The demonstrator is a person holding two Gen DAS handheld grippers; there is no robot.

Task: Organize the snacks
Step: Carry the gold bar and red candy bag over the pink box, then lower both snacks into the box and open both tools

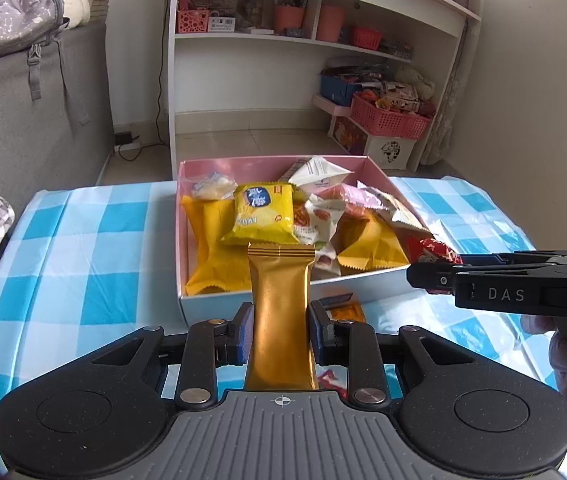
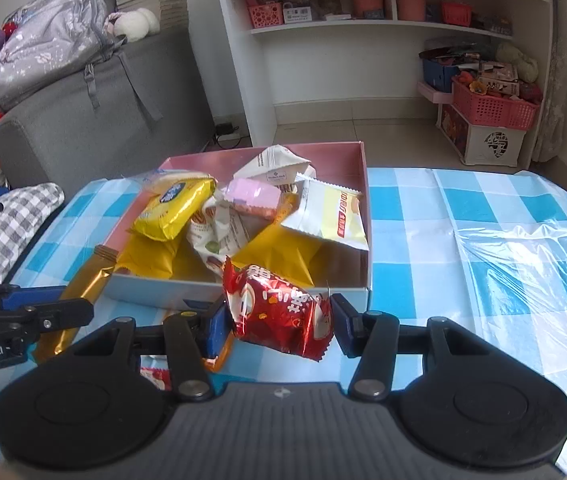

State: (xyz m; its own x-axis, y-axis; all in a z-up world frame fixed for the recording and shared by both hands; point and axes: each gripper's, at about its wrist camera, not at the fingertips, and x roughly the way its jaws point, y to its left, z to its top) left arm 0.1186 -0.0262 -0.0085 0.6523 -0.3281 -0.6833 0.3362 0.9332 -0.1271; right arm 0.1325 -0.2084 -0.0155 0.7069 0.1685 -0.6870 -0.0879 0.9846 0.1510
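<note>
Blue-and-white checked plastic tablecloth (image 2: pixel 463 216) spreads under both grippers and runs out ahead of them on each side. Ahead of both tools on that cloth sits the shallow rectangular cardboard box with a pink inside and white outer walls (image 1: pixel 219 300), heaped with wrapped snacks. Within it, just beyond the left tool's fingertips, a yellow foil biscuit packet with a blue round label (image 1: pixel 261 214) lies on top of plain yellow wrappers; a white triangular pouch (image 1: pixel 317 172) stands toward the far wall, and a white-and-pale-yellow sachet with red lettering (image 2: pixel 333 216) leans against the box wall ahead of the right tool.

Left gripper (image 1: pixel 279 326) pinches a long gold foil snack bar (image 1: pixel 281 304) at its middle, both blue pads pressed on the wrapper's sides. The bar points forward along the fingers, its crimped far end reaching over the box's near wall. Right gripper (image 2: pixel 281 322) clamps a crinkled red foil snack packet with white characters (image 2: pixel 279 312) between its blue pads, held just short of the box's near wall; from the left camera that tool comes in from the right, its tips near the box's near right corner. Below the left tool, a small orange packet (image 1: pixel 347 312) lies on the cloth against the box wall.
</note>
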